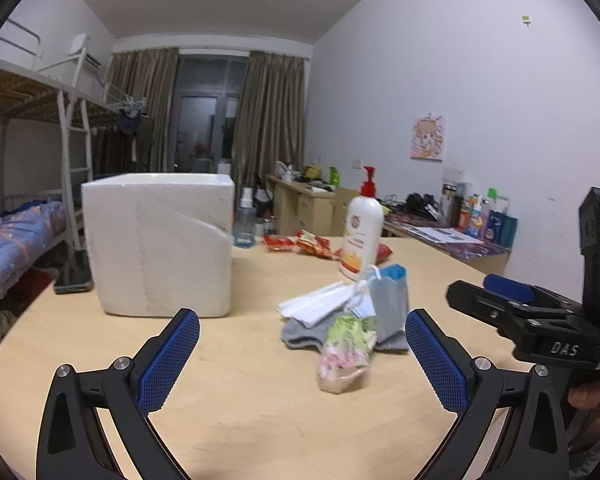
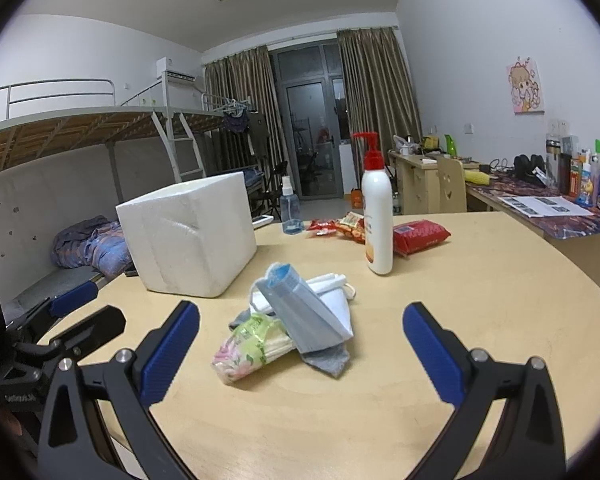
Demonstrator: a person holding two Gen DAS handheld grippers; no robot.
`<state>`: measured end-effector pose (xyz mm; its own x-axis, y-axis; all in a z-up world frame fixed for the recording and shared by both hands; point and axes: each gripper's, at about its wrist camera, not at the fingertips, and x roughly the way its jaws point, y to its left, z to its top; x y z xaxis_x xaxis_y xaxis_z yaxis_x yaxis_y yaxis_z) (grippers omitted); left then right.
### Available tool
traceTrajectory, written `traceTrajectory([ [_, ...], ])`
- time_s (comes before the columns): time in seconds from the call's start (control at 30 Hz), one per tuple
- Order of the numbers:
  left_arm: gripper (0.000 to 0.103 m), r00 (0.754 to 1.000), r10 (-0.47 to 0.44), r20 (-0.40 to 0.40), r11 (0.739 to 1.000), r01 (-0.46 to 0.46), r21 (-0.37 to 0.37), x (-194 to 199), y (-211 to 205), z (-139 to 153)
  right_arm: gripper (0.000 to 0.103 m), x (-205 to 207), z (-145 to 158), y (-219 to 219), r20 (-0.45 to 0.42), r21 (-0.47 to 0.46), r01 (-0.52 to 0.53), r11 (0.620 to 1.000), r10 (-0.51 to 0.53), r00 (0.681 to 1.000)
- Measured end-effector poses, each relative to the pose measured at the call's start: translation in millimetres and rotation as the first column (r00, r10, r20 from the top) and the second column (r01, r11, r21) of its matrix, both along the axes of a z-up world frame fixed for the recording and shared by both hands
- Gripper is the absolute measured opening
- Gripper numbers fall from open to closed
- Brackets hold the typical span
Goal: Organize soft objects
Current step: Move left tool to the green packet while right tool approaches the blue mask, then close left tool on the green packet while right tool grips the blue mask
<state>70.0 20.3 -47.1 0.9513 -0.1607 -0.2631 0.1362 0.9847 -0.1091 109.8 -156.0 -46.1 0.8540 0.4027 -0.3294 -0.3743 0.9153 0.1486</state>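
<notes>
A small heap of soft things is gathered on the wooden table [image 2: 460, 320], in front of the white foam box [image 2: 188, 236] and a little to its right. In this heap a grey sock [image 2: 312, 320] lies across a white face mask [image 2: 336, 300], and a flowered tissue pack [image 2: 248, 344] rests at the near edge, touching the sock. The heap is probably kept close to the box because the box is meant to receive the soft items; this is only judged from the task.

The left gripper [image 1: 302, 354] is held low before the heap with its tongs spread wide and nothing between them. The right gripper [image 2: 300, 354] is also spread and empty, aimed at the heap.

In the right wrist view a red packet [image 2: 420, 236] is seen behind the lotion bottle [image 2: 376, 216], well right of the box; in the left view it is mostly hidden by the bottle. Only the left view shows a phone [image 1: 74, 280] lying just left of the box. The box interior is shown in neither view.
</notes>
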Motion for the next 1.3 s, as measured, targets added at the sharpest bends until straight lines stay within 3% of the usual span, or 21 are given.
traceTrajectory([
  [0.47, 0.103, 0.982, -0.140, -0.130, 0.990, 0.139, -0.021, 31, -21, -18, 0.103, 19, -9, -6, -0.061, -0.002, -0.016, 1.000, 0.016, 0.998],
  [0.7, 0.103, 0.972, -0.135, -0.194, 0.991, 0.134, -0.018, 52, -30, -29, 0.103, 39, -17, -4, -0.129, -0.004, -0.054, 0.999, 0.053, 0.990],
  [0.93, 0.103, 0.958, -0.173, -0.230, 0.983, 0.155, -0.095, 65, -24, -29, 0.103, 58, -24, -7, -0.186, 0.000, -0.061, 0.998, 0.060, 0.981],
  [1.1, 0.103, 0.942, -0.155, -0.299, 0.987, 0.138, -0.077, 78, -30, -33, 0.102, 63, -26, -8, -0.194, -0.018, -0.068, 0.998, 0.064, 0.979],
  [1.23, 0.093, 0.925, -0.130, -0.356, 0.991, 0.128, -0.027, 87, -39, -38, 0.080, 70, -27, -8, -0.221, -0.020, -0.094, 0.995, 0.088, 0.971],
  [1.3, 0.090, 0.913, -0.145, -0.381, 0.989, 0.144, -0.029, 92, -42, -41, 0.078, 73, -29, -7, -0.237, -0.029, -0.107, 0.994, 0.097, 0.967],
])
